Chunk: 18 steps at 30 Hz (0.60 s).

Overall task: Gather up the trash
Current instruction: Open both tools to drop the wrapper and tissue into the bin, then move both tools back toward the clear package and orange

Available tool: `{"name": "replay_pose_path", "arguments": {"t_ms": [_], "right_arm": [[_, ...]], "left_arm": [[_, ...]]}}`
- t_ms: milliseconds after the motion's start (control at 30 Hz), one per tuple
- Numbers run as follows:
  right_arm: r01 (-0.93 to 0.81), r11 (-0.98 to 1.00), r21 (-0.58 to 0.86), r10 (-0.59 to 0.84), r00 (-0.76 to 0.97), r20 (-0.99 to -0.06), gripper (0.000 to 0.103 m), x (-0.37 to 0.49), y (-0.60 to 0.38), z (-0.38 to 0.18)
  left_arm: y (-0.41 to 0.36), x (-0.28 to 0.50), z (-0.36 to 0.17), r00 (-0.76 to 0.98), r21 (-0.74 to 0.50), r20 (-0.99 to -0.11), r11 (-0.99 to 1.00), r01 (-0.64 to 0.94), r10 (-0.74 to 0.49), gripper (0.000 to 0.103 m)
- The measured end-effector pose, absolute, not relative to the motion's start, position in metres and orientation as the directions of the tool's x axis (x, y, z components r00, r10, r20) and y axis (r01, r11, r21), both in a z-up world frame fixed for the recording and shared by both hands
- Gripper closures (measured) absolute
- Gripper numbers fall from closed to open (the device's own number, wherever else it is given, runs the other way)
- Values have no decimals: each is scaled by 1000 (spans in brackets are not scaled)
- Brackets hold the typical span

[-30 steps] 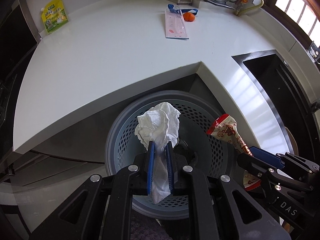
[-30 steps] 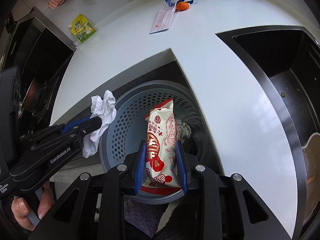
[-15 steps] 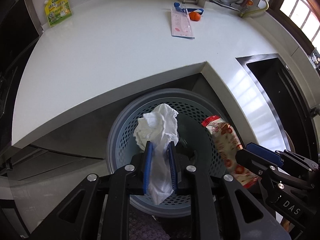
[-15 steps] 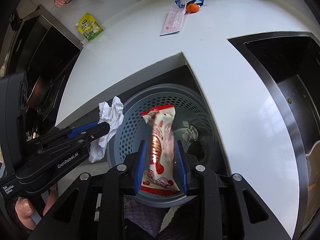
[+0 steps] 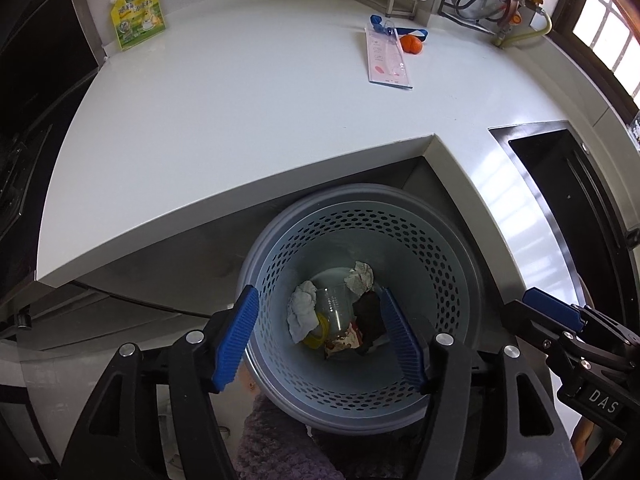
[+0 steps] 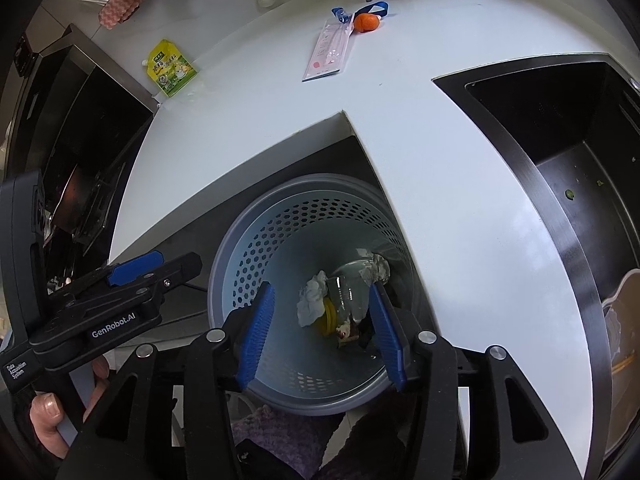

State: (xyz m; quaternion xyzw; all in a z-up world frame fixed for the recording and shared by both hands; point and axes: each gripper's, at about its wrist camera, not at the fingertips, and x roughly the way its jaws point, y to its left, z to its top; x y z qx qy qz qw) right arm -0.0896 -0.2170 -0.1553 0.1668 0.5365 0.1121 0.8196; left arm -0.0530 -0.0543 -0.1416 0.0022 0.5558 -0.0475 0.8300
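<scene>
Crumpled tissues (image 5: 303,312) and a cup (image 5: 334,306) lie in the bin (image 5: 452,280), below the counter (image 5: 248,120) edge.

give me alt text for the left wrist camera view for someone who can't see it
The open left tool hovers empty over a grey perforated trash bin holding crumpled tissue, a clear plastic cup and wrappers. Behind, a white counter carries a green pouch and an orange.

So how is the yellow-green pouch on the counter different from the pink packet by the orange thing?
The yellow-green pouch is short and squat with a spout at one corner; the pink packet is long, thin and flat. The pouch sits at the far left of the counter, next to the dark appliance; the packet lies further right, beside the small orange fruit. Both rest on the white counter, outside the bin.
</scene>
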Motion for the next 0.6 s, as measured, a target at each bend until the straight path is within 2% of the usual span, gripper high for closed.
{"name": "replay_pose_path", "arguments": {"t_ms": [233,533,600], "right_arm": [[-7,919,395,365,398,-842,54,-93,-223,-155],[-35,929,368,340,469,-815,47,-96,-237,-134],[-36,932,360,330,493,-805,45,-95,-243,-129]], "left_arm": [[-57,-54,-135,399,-37,-915,996,79,-66,33],[-69,-49,-113,455,-26,-888,997,79,-59,25],[-72,-44,-106,473,-27,-879,997,74,-59,20]]}}
